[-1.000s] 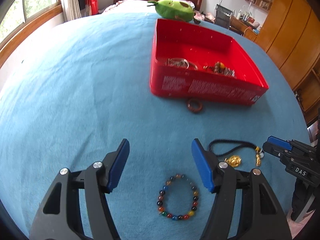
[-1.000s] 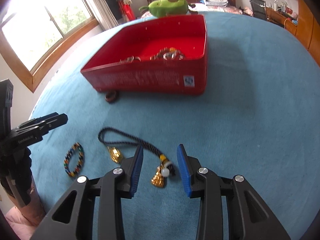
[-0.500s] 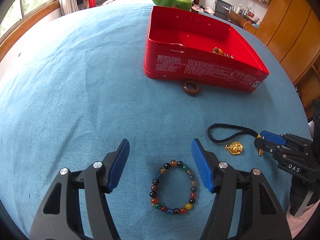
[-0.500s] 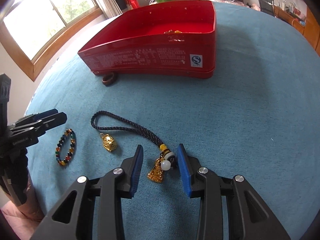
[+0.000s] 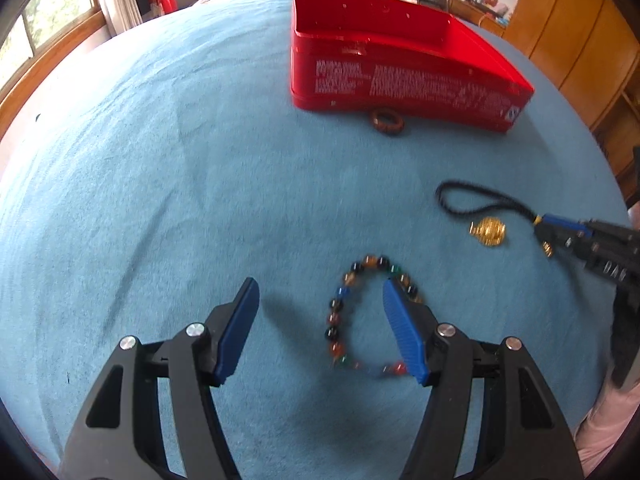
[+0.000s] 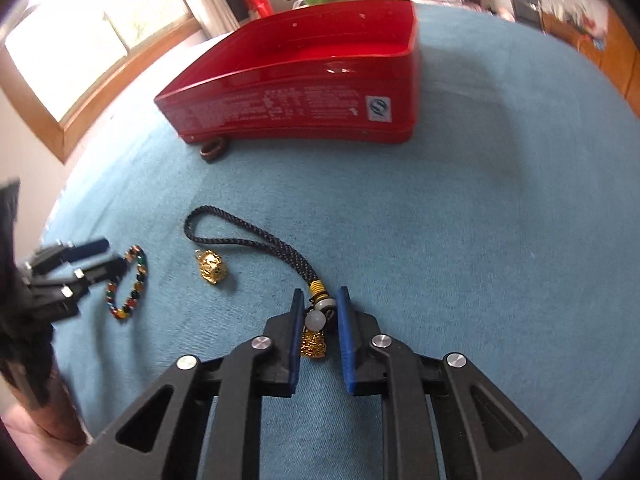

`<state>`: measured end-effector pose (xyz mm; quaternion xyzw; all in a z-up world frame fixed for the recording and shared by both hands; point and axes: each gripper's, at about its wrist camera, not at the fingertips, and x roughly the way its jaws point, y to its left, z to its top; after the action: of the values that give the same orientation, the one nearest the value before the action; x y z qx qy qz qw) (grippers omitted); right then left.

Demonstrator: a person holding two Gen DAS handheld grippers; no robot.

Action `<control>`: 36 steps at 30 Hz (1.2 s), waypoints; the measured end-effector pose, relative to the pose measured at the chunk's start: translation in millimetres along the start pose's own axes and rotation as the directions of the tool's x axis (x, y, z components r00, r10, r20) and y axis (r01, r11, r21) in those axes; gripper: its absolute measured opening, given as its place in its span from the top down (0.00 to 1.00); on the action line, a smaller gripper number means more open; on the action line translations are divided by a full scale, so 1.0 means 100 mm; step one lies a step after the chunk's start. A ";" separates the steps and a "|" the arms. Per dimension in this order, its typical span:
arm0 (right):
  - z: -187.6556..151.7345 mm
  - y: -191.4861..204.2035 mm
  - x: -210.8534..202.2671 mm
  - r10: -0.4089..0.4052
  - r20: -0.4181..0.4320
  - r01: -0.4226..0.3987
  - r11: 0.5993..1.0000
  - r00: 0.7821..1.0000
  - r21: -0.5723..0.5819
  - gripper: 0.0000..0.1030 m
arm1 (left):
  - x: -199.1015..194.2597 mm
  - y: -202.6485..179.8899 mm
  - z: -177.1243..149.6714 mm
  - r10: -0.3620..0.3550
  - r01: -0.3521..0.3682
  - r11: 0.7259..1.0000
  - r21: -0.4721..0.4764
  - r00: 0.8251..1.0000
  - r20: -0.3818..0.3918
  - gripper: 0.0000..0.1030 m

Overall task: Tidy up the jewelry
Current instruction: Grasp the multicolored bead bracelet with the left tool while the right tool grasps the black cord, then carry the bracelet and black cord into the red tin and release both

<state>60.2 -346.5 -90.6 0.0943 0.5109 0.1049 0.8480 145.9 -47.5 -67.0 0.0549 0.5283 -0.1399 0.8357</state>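
- Red tin (image 6: pixel 320 96) sits at the far side of the blue cloth (image 5: pixel 200 160); three pieces lie outside it, so sorting seems unfinished: bracelet (image 5: pixel 340 312), cord charm (image 6: pixel 280 252), brown ring (image 5: pixel 387 121).
- Left gripper (image 5: pixel 320 320) is wide open; its right pad crosses the bracelet's right side, and the left beads lie in the gap.
- Right gripper (image 6: pixel 319 320) has narrowed around the charm's bead end, not clearly clamped.
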 end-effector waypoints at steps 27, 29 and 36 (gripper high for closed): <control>-0.05 0.14 0.02 -0.045 -0.006 0.045 0.999 0.999 -0.020 0.85 | 0.07 -0.10 -0.11 -0.065 0.065 0.998 0.003 0.998 0.016 0.94; -0.05 0.09 -0.02 0.001 -0.008 -0.001 1.000 1.000 0.012 0.85 | 0.03 -0.05 -0.13 -0.072 0.072 0.997 -0.006 0.997 0.015 0.94; -0.03 -0.02 -0.27 0.112 0.033 -0.114 0.991 0.993 0.066 0.86 | -0.15 0.08 -0.11 -0.115 0.116 0.993 -0.027 0.992 0.044 0.94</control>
<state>45.5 -355.6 -69.9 0.1534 0.4957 0.1338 0.8443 132.3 -34.8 -58.7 0.0089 0.5148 -0.1815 0.8378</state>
